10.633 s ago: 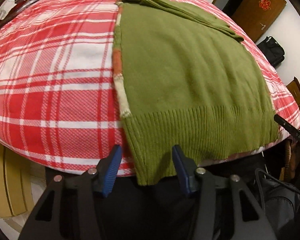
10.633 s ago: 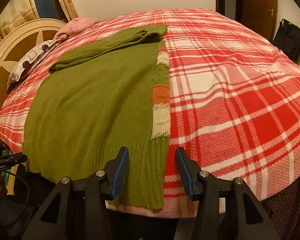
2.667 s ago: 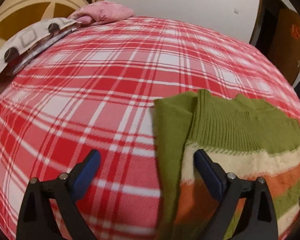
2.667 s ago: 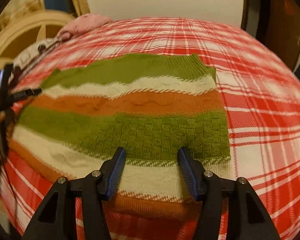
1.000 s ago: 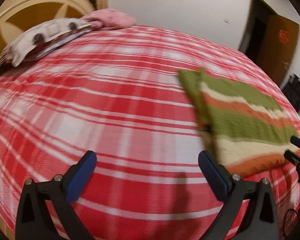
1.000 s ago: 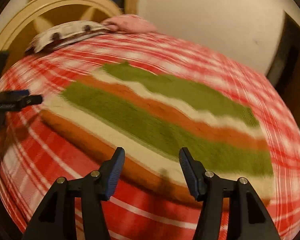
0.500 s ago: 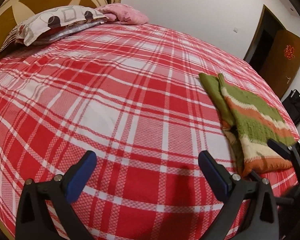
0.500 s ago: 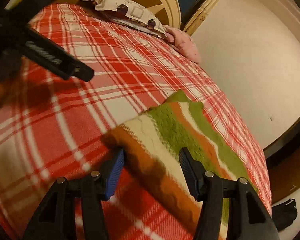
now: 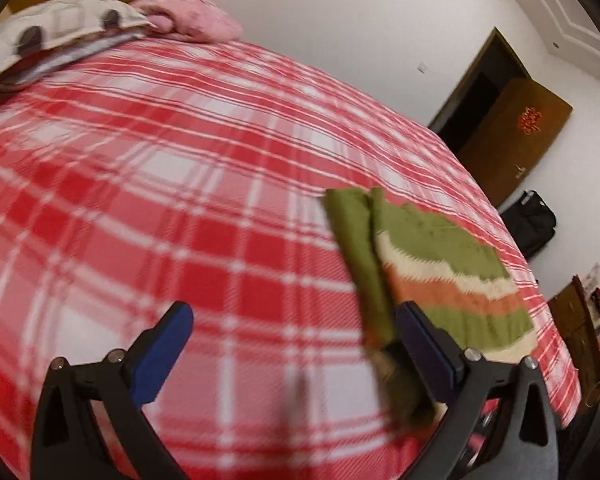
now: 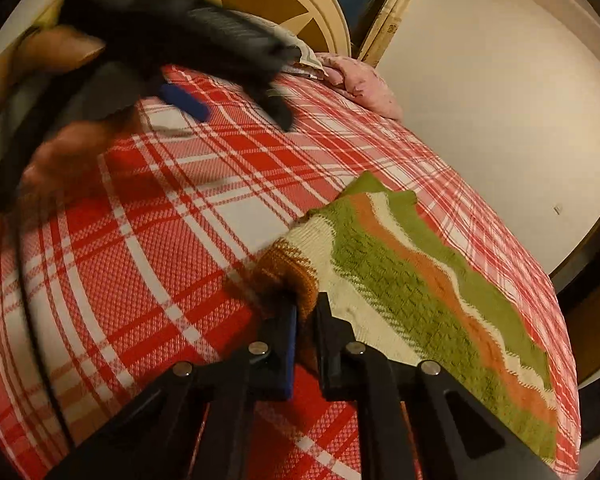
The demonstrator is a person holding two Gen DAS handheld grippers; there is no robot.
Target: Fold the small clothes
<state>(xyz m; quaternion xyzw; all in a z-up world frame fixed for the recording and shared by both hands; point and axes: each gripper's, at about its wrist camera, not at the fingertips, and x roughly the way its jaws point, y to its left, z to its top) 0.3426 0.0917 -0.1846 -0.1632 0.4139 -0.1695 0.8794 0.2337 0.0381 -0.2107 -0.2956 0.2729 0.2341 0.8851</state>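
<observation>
Sweater, folded and striped green, orange and cream, was pinched at its near orange corner by the right gripper. Its jaws had just been closing and stood narrow, with the knit corner bunched and lifted between the blue pads. From that corner the folded sweater ran out toward 4 o'clock in the right wrist view, lying flat on the red and white plaid bedspread.

Left gripper stood wide, nothing between its fingers, over bare plaid at the 6 o'clock edge of its own view. Its right-hand finger overlapped the near green edge of the sweater in the left wrist view; contact could not be judged, as the frame was blurred. In the right wrist view the same gripper appeared at 10 o'clock as a dark blur, held by the person's hand.

Further out: a patterned pillow and a pink pillow lay at the head of the bed near 11 o'clock in the left wrist view. A brown door stood at 2 o'clock, with a black bag on the floor beside it.
</observation>
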